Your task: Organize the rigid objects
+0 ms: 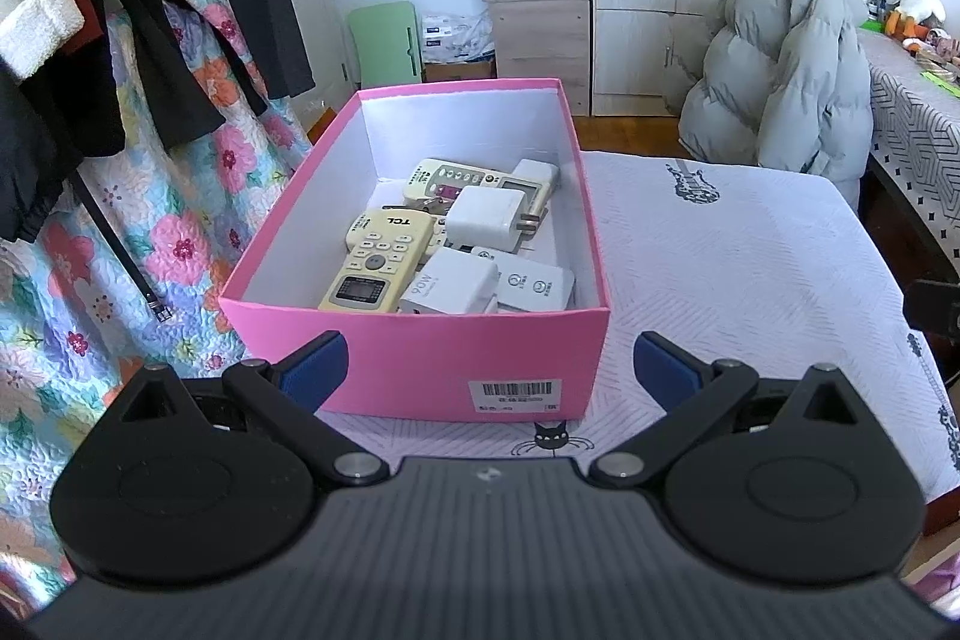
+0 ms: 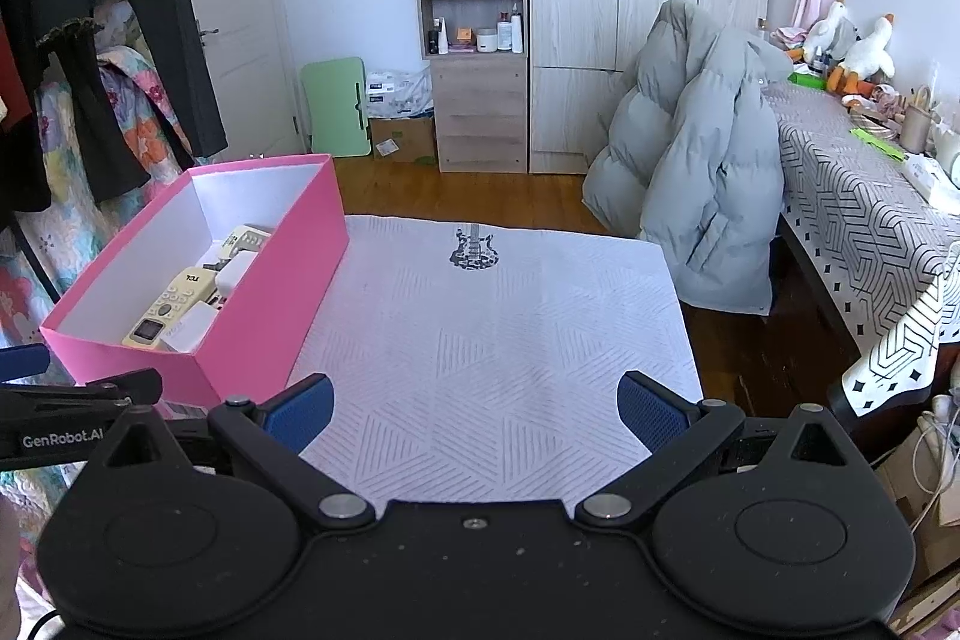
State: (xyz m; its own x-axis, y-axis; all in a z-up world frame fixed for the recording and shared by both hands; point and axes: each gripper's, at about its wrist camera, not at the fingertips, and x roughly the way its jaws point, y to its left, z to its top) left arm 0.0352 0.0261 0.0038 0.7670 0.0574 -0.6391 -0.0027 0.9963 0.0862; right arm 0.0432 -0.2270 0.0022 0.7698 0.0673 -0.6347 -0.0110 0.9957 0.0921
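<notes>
A pink cardboard box [image 1: 432, 364] stands on the left side of a white patterned tablecloth [image 1: 738, 268]. Inside it lie a cream TCL remote [image 1: 384, 259], a second remote [image 1: 447, 178] farther back, and several white chargers [image 1: 483, 220]. My left gripper [image 1: 489, 370] is open, empty, just in front of the box's near wall. In the right wrist view the same box [image 2: 270, 292] sits at the left, and my right gripper [image 2: 474, 415] hangs open and empty over the bare cloth [image 2: 498, 340]. Part of the left gripper [image 2: 66, 406] shows at that view's left edge.
Clothes hang over a floral quilt [image 1: 150, 232] left of the box. A grey puffer jacket [image 2: 702, 184] is draped beyond the table's far right corner. A patterned desk [image 2: 864, 220] with plush toys stands at the right; shelves and wardrobes line the back wall.
</notes>
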